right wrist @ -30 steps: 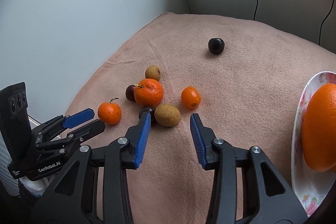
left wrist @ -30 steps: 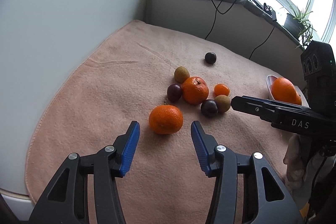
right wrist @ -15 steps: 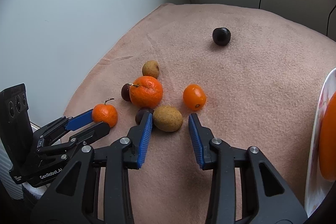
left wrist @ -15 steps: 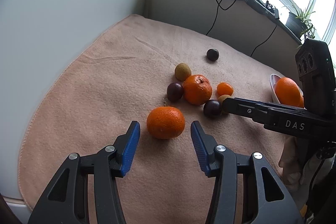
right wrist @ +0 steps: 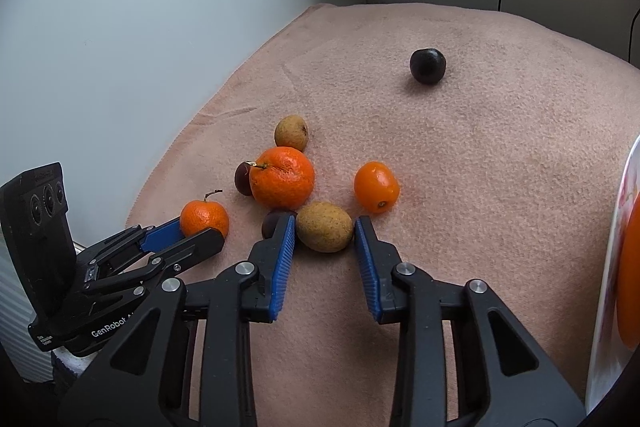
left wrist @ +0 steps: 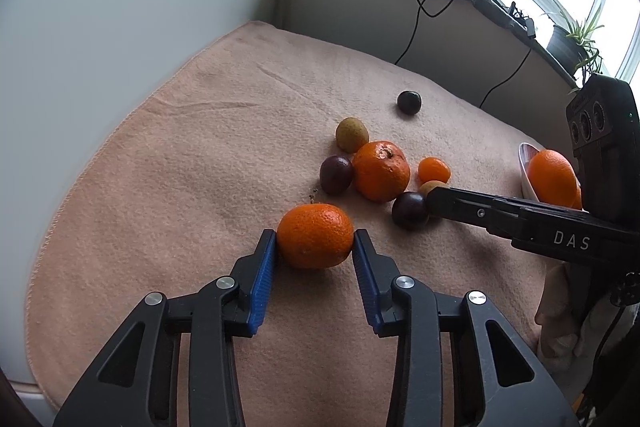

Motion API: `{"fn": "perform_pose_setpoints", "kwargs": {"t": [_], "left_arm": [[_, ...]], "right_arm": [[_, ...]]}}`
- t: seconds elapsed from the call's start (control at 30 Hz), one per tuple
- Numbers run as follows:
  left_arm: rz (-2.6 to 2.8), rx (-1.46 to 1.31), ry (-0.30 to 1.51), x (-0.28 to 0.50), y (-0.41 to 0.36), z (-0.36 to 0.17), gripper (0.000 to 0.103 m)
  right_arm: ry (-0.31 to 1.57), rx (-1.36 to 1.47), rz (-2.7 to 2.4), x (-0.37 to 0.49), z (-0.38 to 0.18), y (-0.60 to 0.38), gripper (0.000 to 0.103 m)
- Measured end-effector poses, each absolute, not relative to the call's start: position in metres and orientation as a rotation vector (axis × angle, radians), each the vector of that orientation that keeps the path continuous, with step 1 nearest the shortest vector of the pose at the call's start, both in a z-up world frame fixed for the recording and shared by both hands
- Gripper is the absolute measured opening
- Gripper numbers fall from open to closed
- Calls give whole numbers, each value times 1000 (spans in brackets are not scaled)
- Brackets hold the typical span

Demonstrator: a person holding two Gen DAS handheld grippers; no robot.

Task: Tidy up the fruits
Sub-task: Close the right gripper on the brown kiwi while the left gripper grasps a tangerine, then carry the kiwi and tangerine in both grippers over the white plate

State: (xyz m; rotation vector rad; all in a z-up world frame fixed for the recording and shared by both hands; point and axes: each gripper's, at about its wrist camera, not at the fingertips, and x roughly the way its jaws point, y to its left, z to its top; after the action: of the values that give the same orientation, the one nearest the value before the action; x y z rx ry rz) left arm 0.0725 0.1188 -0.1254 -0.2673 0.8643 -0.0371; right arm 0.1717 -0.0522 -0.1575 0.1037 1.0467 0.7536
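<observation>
Left wrist view: left gripper (left wrist: 315, 241) fingers have just been closing, pads now touching both sides of a mandarin (left wrist: 315, 235) at frame centre. Right wrist view: right gripper (right wrist: 325, 229) fingers have also been closing, now flanking a kiwi (right wrist: 325, 226), w/ contact looking likely. Other fruit clustered just above; a dark plum (right wrist: 427, 65) sits apart, upper right, on the pink blanket (right wrist: 480, 147).
</observation>
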Motion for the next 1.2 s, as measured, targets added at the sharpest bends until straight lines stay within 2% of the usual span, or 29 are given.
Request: {"fn": "perform_pose_setpoints", "kwargs": {"t": [0.67, 1.2], "left_arm": [[-53, -261, 830, 63, 106, -111, 36], [-144, -211, 785, 57, 62, -85, 36]], "right_arm": [[974, 90, 735, 153, -131, -80, 32], [859, 98, 683, 120, -90, -133, 32]]}}
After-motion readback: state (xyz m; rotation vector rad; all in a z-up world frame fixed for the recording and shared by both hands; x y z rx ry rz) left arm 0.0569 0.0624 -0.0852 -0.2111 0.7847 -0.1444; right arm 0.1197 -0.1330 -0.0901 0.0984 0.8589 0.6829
